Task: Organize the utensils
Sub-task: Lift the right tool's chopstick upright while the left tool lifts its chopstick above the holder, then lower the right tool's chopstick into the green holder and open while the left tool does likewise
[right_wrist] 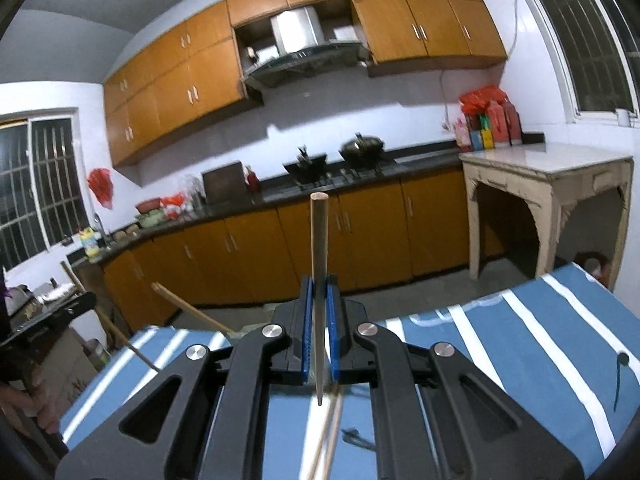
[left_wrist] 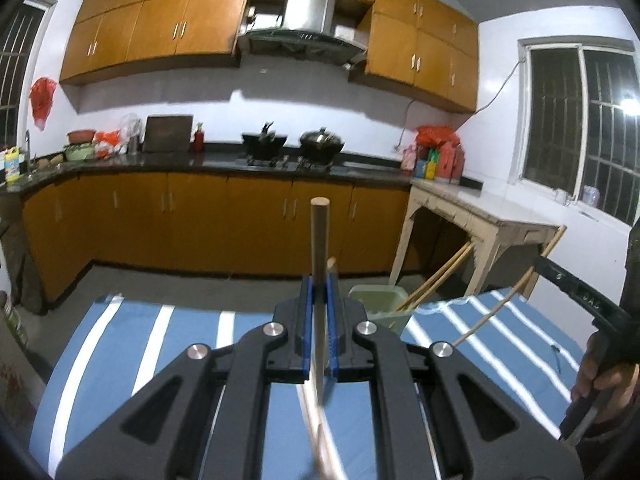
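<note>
In the left wrist view my left gripper (left_wrist: 320,282) is shut on a wooden chopstick (left_wrist: 319,236) that stands upright between the blue pads. Just behind it to the right a pale green holder (left_wrist: 376,304) stands on the table with two chopsticks (left_wrist: 436,280) leaning out of it. In the right wrist view my right gripper (right_wrist: 319,282) is shut on another upright chopstick (right_wrist: 319,248). That stick also shows slanting at the right of the left wrist view as a thin chopstick (left_wrist: 516,292). More chopsticks (right_wrist: 330,432) lie on the cloth under the right gripper.
The table wears a blue cloth with white stripes (left_wrist: 132,352). Beyond it run orange kitchen cabinets (left_wrist: 200,216), a dark counter with a stove and pots (left_wrist: 296,148), and a pale side table (left_wrist: 480,216) at the right. A hand (left_wrist: 600,372) grips the right gripper's handle.
</note>
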{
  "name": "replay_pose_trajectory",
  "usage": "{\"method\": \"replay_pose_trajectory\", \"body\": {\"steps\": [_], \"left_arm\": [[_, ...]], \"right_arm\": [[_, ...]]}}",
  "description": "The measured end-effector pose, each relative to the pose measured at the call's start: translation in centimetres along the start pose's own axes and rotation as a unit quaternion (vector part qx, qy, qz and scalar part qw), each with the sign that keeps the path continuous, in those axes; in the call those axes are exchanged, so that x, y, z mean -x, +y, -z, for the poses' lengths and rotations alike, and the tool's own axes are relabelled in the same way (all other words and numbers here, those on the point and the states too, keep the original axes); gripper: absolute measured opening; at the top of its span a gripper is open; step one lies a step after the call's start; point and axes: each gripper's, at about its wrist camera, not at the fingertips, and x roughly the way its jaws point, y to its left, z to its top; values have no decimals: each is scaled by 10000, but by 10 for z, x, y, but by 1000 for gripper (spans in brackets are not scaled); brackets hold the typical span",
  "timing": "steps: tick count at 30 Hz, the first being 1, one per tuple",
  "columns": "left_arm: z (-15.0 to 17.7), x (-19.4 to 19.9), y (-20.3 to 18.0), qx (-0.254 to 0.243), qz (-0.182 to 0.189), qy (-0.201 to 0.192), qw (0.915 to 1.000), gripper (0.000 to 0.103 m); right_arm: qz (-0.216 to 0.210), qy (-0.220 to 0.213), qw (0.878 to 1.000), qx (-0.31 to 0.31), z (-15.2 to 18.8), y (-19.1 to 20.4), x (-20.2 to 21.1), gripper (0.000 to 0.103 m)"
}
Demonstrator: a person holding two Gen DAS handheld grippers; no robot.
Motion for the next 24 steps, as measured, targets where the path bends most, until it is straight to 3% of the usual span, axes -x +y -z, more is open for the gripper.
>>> {"method": "replay_pose_trajectory", "body": {"steps": [7, 15, 24], "left_arm": [[-38, -14, -22, 145, 105, -542, 9984, 8], [-60, -43, -27, 387, -84, -957, 9946, 8], [-49, -82, -28, 410, -155, -867, 9953, 8]], "right_arm": [[-179, -454, 9987, 116, -21, 14, -12, 8], [-145, -804, 9966, 127, -23, 18, -30, 8], [-120, -623, 9978, 183, -6, 21, -67, 8]]}}
